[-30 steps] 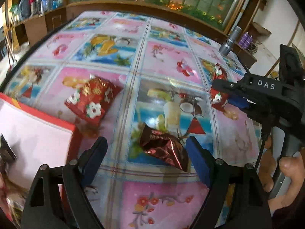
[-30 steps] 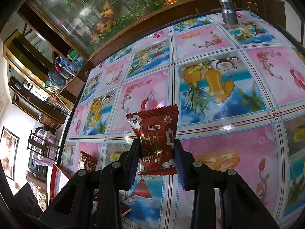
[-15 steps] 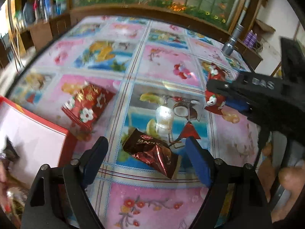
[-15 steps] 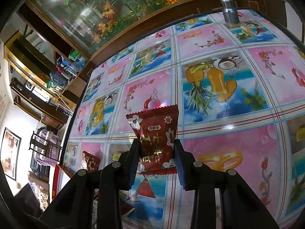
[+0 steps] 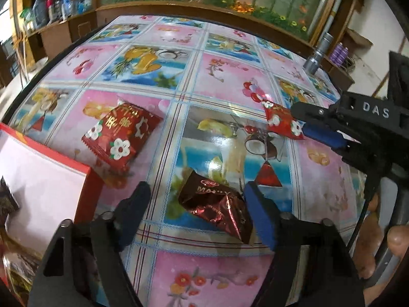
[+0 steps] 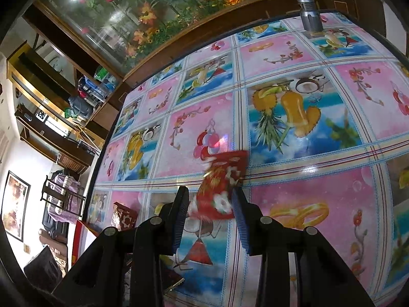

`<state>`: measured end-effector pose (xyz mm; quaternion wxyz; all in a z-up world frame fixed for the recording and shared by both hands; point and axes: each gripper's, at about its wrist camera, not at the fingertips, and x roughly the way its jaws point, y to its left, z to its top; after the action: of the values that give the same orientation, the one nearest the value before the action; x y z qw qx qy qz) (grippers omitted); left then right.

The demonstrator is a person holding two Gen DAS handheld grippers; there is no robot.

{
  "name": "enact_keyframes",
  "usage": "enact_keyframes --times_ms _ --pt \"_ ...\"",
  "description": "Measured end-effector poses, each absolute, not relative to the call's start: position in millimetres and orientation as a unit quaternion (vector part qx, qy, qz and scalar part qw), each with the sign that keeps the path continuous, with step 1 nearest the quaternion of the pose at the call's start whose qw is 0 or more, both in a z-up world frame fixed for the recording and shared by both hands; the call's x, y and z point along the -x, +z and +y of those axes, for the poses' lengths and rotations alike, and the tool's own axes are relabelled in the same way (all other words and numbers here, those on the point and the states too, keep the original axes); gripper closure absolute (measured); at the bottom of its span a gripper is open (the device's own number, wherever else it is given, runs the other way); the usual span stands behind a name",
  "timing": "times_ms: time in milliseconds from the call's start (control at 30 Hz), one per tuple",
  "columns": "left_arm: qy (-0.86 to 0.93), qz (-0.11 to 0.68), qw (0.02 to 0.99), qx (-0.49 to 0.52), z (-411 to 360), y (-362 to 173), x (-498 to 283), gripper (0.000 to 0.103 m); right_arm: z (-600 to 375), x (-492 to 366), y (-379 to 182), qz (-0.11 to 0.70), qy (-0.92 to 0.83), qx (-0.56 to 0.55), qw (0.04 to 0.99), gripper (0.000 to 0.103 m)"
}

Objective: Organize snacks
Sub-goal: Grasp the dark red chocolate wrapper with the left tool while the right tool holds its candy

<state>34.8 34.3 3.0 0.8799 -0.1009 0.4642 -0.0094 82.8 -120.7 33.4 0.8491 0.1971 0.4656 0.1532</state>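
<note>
The left claw [image 5: 196, 206] hangs over the tabletop [image 5: 230, 76] with its jaws closing around a brown foil chocolate wrapper [image 5: 217, 208], which lies flat on the cloth between the pads. The right pad sits at the wrapper's 3 o'clock edge, very near or just touching; the left pad at 9 o'clock is clearly apart from it, so nothing is gripped yet.

In my judgement the main risk is here: foil is slick and crumpled, so the pads may pinch only a corner and let it slide, or push it across the glossy cloth instead of catching it. If the claw sits too high, the pads could close over the top of it (a flat packet gives little to bite).

The right claw [image 6: 211, 204] is narrow and holds a small red packet [image 6: 221, 186] by its lower part, off the tabletop. In the right wrist view the packet is blurred and tilted, so it may be swinging or slipping; a loose hold could drop it.

A larger red packet with white flowers [image 5: 120, 134] lies at 10 o'clock of the brown one, just beside the corner of a red-rimmed box [image 5: 84, 176] at the left edge, which I take to be the destination.

Count: three snacks outside the box (two red, one brown), one box with some dark wrappers in it that I cannot count, and one metal flashlight [image 5: 317, 56] standing at 1 o'clock.
</note>
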Motion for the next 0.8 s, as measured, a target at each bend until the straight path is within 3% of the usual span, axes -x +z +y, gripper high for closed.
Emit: enact_keyframes --times_ms 100,467,533,633,800 --pt "-0.021 0.461 0.884 0.073 28.3 3.1 -34.2 0.055 -119.5 -83.2 31.9 0.469 0.152 -0.197 0.847 0.066" --pt "-0.089 0.438 0.894 0.006 1.3 7.9 -26.2 0.060 -146.8 -98.8 13.0 0.483 0.168 -0.289 0.809 0.064" --pt "-0.093 0.434 0.896 -0.012 -3.0 8.9 -24.0 0.060 -138.8 -99.6 15.6 0.478 0.169 -0.269 0.819 0.061" --pt "-0.103 0.432 0.895 -0.025 -7.4 9.6 -18.7 0.060 -117.3 -100.3 20.0 0.467 0.145 -0.208 0.847 0.047" --pt "-0.116 0.425 0.897 -0.035 -8.1 12.1 -5.2 0.062 -83.2 -95.8 19.5 0.463 0.115 -0.080 0.875 0.046"
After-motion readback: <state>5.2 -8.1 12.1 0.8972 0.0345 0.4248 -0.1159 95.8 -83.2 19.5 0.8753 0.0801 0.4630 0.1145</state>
